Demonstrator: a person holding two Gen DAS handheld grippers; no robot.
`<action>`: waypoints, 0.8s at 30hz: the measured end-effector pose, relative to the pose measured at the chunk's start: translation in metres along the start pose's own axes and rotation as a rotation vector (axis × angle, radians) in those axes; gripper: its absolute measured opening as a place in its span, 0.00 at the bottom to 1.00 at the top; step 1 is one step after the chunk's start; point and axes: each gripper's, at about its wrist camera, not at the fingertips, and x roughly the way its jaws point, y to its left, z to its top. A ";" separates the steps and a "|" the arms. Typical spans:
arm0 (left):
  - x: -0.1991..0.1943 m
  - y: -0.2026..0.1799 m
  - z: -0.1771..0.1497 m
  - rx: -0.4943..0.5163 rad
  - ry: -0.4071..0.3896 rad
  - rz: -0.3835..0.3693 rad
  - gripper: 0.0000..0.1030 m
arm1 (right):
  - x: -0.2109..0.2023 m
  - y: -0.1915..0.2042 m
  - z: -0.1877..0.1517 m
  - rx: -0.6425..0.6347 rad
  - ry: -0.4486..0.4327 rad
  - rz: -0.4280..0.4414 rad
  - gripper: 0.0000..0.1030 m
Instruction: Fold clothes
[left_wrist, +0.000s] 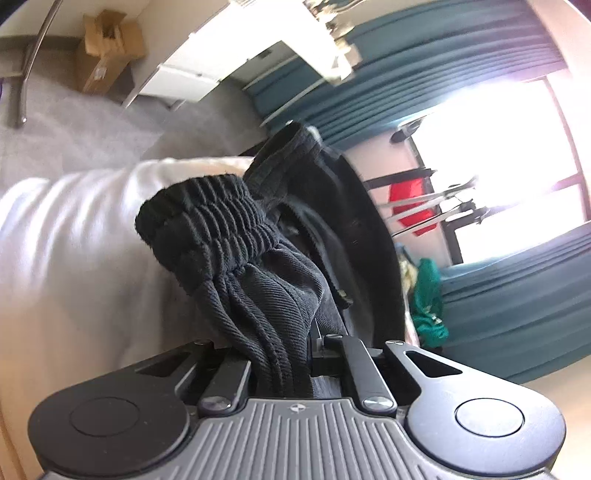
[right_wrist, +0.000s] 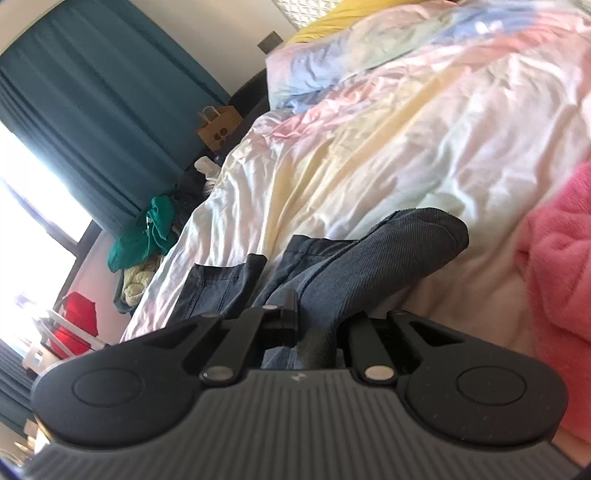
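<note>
Where my left gripper sits closest to me, its jaws are pinched tight on the dark trousers. The cloth bunches up right between the two sides. Just past the grip, the stretchy ribbed waistband stands up in a thick roll. More of the dark cloth hangs off to the right of it.

My right gripper is also squeezed tight, and it has hold of the same dark trousers. From that side they look blue-grey. One fold sticks out past the grip like a fat tube, and flat parts of the cloth lie to the left on the bed.

Under the trousers is the bed cover, crumpled, with soft pink, yellow and blue patches. A pink fluffy thing lies on the bed at the right, near the trousers but not touching them that I can see.

Farther off, in the left view, I see grey carpet, a cardboard box and white furniture. By the bright window hang teal curtains. A green cloth and something red lie beside the bed, below the window.
</note>
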 end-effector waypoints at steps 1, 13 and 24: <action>-0.002 -0.002 0.000 0.007 -0.007 -0.002 0.07 | -0.001 -0.001 0.001 0.006 0.005 0.000 0.08; -0.023 -0.015 -0.003 0.034 -0.020 0.006 0.07 | 0.002 -0.003 0.002 0.053 0.030 -0.005 0.08; -0.015 -0.029 0.008 0.029 -0.090 -0.018 0.07 | 0.004 0.035 0.002 0.068 -0.086 0.069 0.09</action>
